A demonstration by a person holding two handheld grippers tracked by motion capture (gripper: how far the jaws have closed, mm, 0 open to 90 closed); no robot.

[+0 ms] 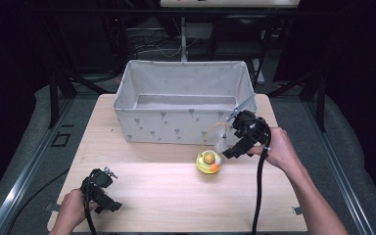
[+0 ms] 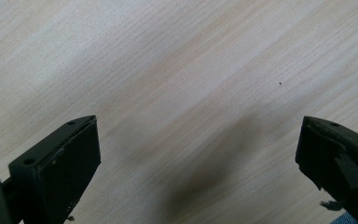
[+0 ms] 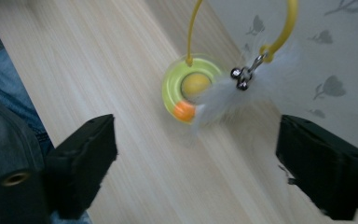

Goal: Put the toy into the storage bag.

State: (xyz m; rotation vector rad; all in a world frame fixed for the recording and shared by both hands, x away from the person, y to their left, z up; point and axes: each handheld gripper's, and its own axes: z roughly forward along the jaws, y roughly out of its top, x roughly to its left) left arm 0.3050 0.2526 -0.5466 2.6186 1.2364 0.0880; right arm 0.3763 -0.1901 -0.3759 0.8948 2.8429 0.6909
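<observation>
The right claw point(image 1: 228, 147) hangs with its jaws spread wide, gripping nothing, just beside the yellow cat toy point(image 1: 209, 161), which sits on the tabletop point(image 1: 176, 196) near the fabric bin point(image 1: 176, 125). The left claw point(image 1: 108, 192) gapes over bare wood, well apart from the toy.

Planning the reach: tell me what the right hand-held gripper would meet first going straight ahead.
Probably the white feather hanging over the yellow-green ring toy. The right hand-held gripper is open; depth is unclear.

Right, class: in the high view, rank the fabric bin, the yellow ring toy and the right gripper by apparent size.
1. fabric bin
2. right gripper, though it may sit nearer the camera
3. yellow ring toy
</observation>
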